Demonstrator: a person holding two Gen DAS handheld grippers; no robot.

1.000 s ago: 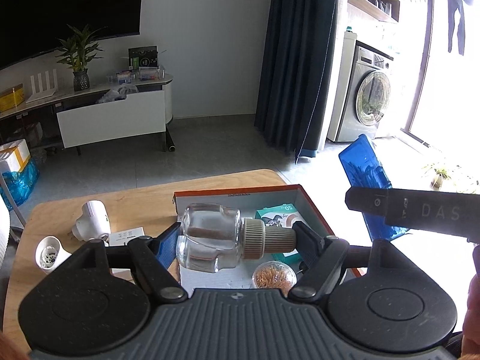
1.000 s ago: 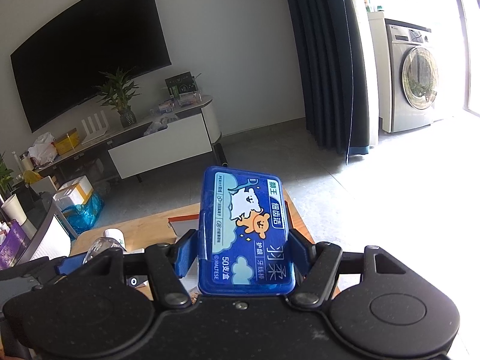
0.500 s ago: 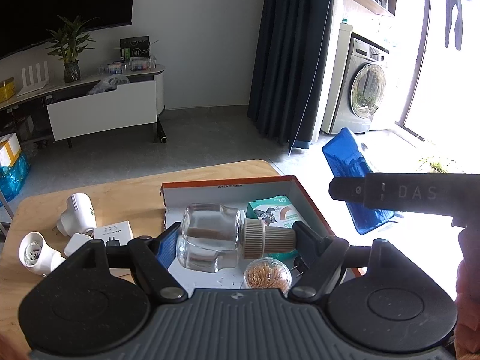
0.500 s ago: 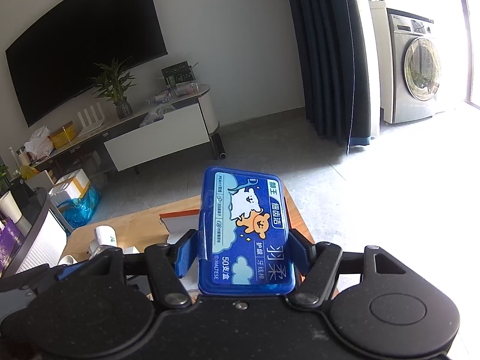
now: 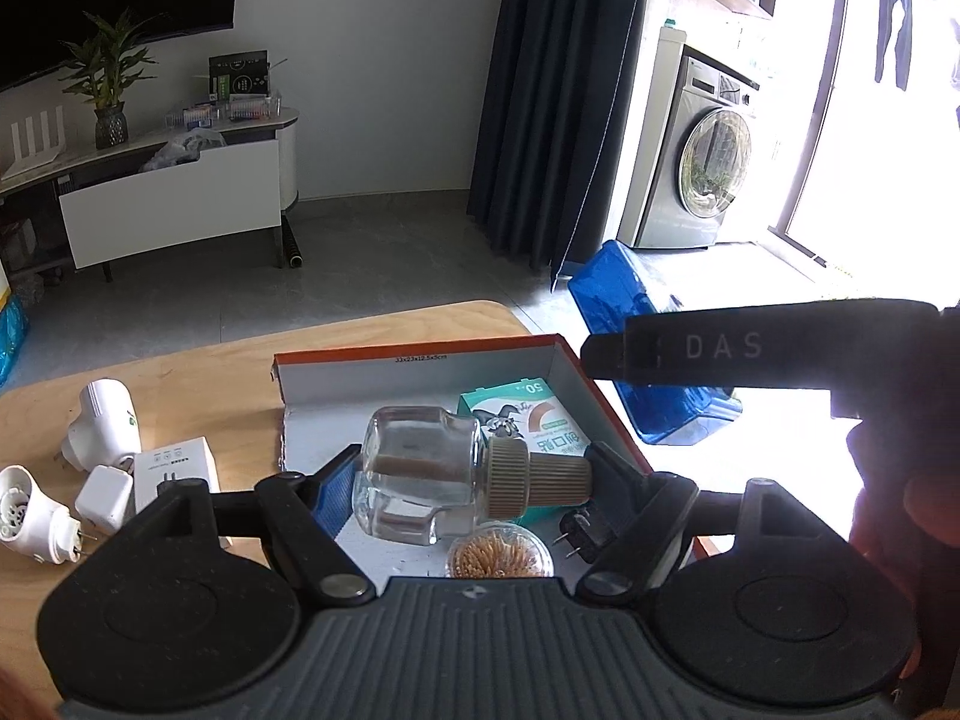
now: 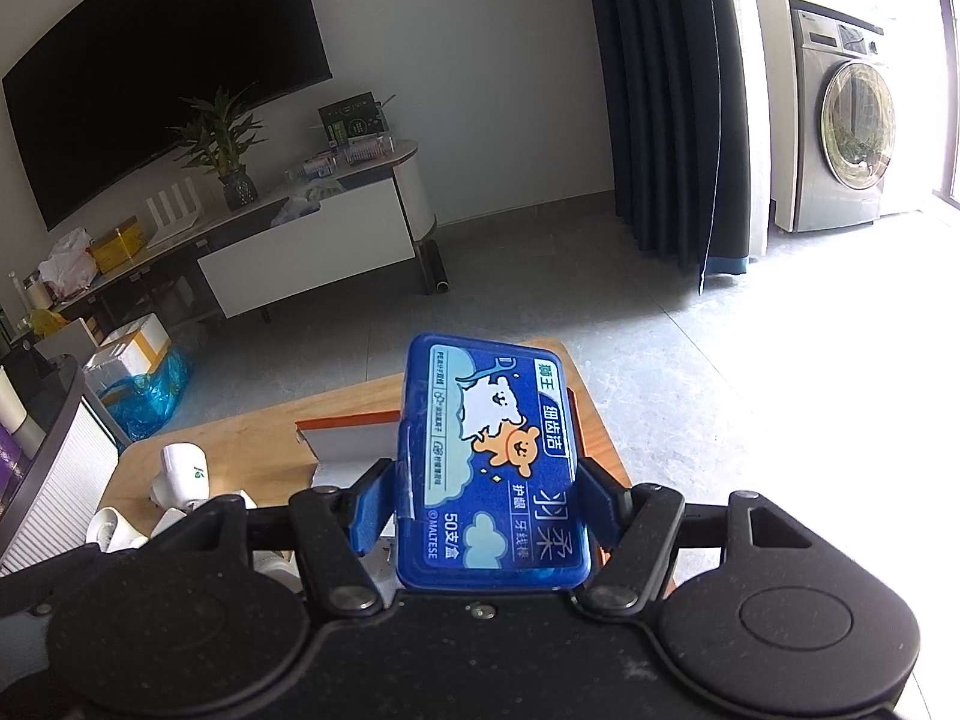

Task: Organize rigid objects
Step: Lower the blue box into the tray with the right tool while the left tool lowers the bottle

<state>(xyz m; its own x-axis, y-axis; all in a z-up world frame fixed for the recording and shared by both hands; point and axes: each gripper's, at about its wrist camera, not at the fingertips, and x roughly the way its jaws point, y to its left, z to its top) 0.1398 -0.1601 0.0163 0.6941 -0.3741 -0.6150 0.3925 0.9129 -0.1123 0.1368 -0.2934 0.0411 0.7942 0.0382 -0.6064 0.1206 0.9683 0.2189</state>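
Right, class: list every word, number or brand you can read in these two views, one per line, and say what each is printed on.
"DAS": side of the right gripper, seen from the left wrist.
"50", upside down: green-and-white box in the cardboard tray.
"33x23x12.5x5cm", barely legible: tray's inner wall.
"50" and "MALTESE": blue case in the right gripper, among Chinese characters.
White carton: too small to read.
Glass bottle in the left gripper: no text.

Both wrist views look down past their tongs, sharing the wooden table (image 5: 198,372) (and lounge).
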